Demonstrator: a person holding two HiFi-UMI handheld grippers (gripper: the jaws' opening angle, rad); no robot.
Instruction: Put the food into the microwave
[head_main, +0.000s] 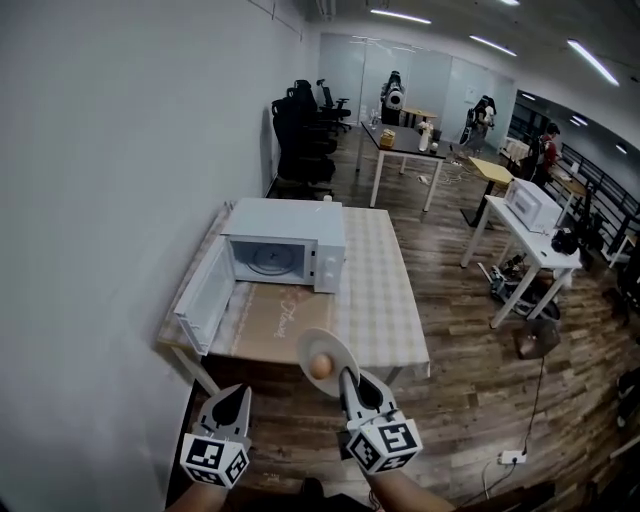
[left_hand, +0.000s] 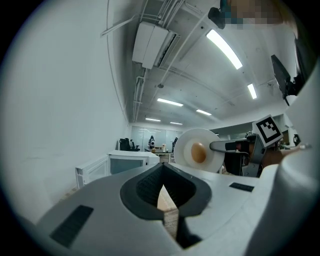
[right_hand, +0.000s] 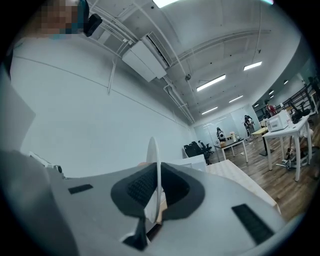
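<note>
Food (head_main: 320, 367) on plate (head_main: 311, 344), before microwave (head_main: 285, 240) (on table (head_main: 385, 312)).

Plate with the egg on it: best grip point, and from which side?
Take the plate by its thin rim, level, from the edge nearest the person, one jaw over and one under. It is shallow and the egg seems loose mid-plate, so only the rim is free. The right gripper holds it so, leaving the far edge to enter the microwave first.

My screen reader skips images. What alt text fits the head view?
The right gripper holds a white plate bearing a brown egg by its rim, before a table where a microwave stands with its door open. The left gripper is shut and empty.
</note>
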